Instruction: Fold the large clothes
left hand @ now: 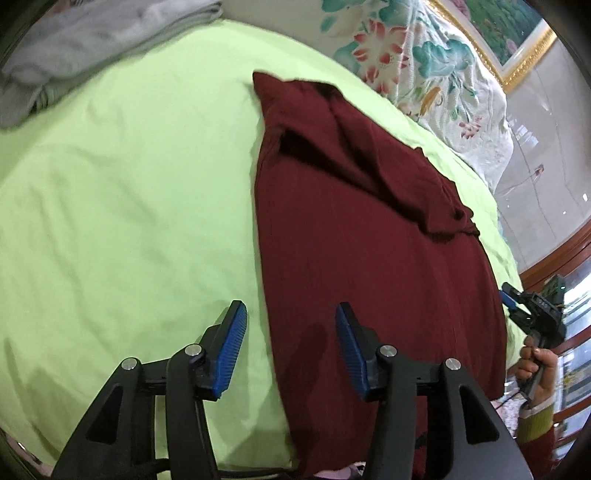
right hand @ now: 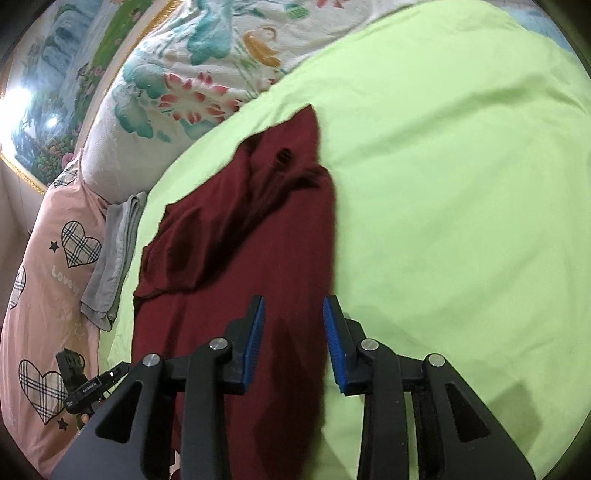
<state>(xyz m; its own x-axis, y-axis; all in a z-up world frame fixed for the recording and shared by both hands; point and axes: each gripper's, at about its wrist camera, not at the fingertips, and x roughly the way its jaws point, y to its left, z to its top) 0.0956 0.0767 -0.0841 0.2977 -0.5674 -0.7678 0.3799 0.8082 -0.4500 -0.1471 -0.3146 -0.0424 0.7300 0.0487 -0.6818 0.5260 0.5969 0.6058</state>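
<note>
A dark red garment (left hand: pixel 369 240) lies in a long folded strip on the light green bed sheet (left hand: pixel 129 203), with a sleeve folded over its upper part. My left gripper (left hand: pixel 291 325) is open and empty, hovering over the garment's near left edge. The other gripper (left hand: pixel 517 306) shows at the right, held in a hand. In the right wrist view the garment (right hand: pixel 240 240) runs from the centre downward. My right gripper (right hand: pixel 293 317) is open and empty above its near right edge. The left gripper's body (right hand: pixel 85 384) shows at the lower left.
A grey folded cloth (left hand: pixel 74 48) lies at the far left of the bed. A floral quilt (left hand: pixel 424 66) and a framed painting (left hand: pixel 509 33) are behind. A pink heart-print pillow (right hand: pixel 44 295) and a grey towel (right hand: pixel 114 254) lie at the left in the right wrist view.
</note>
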